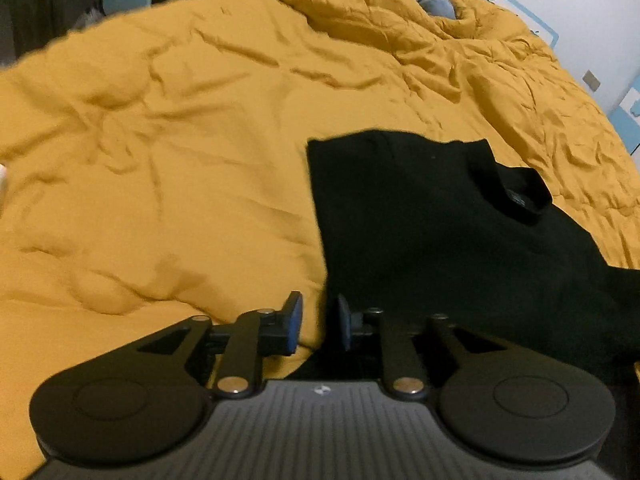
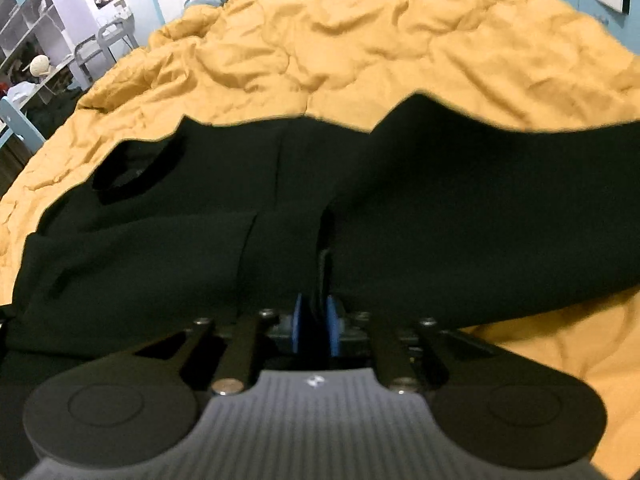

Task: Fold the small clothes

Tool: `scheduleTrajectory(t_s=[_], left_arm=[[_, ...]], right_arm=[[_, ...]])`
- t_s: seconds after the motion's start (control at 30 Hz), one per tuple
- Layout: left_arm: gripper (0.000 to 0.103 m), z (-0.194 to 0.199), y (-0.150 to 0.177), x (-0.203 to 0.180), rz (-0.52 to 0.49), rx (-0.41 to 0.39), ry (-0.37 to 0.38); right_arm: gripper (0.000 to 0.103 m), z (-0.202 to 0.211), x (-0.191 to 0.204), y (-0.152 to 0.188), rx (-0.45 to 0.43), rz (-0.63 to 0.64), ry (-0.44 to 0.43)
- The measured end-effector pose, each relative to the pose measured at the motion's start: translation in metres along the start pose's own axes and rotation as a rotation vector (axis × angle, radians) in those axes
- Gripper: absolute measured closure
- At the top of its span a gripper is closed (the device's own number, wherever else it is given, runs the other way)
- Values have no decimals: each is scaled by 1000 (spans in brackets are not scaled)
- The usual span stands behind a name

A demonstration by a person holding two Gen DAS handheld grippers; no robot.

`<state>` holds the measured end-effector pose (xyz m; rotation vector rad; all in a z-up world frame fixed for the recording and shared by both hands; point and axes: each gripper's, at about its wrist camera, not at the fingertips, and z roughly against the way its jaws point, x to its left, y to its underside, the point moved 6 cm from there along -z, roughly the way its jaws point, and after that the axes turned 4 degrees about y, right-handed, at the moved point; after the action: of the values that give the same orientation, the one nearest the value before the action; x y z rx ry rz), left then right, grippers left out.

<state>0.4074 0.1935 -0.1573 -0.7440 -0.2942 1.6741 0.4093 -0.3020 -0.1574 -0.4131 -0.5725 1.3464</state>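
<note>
- rumpled mustard quilt (image 1: 168, 152) covers the bed under both my grippers; shelves and a pale wall sit behind, blurred.
- black t-shirt (image 1: 420, 220) lies on the quilt, collar (image 1: 516, 188) toward the far side, one side already folded inward by the look of it.
- left gripper (image 1: 318, 322): fingers parted, nothing between them, at the shirt's near left edge with one pad over quilt, one over cloth.
- right gripper (image 2: 316, 324): blue pads nearly together, pinching a ridge of the black t-shirt (image 2: 360, 208) fabric.
- risk: thin cloth could slip from the narrow pinch if i pull fast; the soft quilt may drag and bunch the lower layer, skewing the fold.
- risk: left closing now might catch quilt along with the hem.
- writing: neck label too dark and blurred to read; small emblem on each gripper body, no legible text.
</note>
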Motion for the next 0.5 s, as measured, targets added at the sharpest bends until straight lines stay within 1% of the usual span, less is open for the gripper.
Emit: scheduleTrajectory(t_s=[0.03, 0.1, 0.13, 0.2, 0.27, 0.3, 0.33, 0.37, 0.5], left_arm=[[75, 8, 0, -1, 4, -10, -6], [72, 21, -2, -4, 12, -25, -5], [71, 29, -3, -6, 9, -32, -9], [68, 43, -6, -15, 3, -40, -26], [67, 54, -9, -23, 16, -48, -40], [67, 59, -10, -27, 25, -53, -44], [67, 62, -12, -32, 29, -58, -42], [67, 65, -14, -37, 27, -67, -36], [66, 74, -16, -66, 1, -107, -8]], right_arm=[[80, 8, -4, -2, -12, -4, 6], [78, 26, -15, -5, -32, -26, 5], [75, 36, -23, -8, -43, -40, 6], [70, 55, -37, -12, -63, -56, 27], [68, 75, -53, -17, -90, -61, 57], [65, 86, -62, -20, -105, -65, 77], [61, 95, -72, -23, -119, -70, 92], [60, 106, -82, -26, -136, -77, 108], [50, 138, -125, -30, -183, -111, 175]])
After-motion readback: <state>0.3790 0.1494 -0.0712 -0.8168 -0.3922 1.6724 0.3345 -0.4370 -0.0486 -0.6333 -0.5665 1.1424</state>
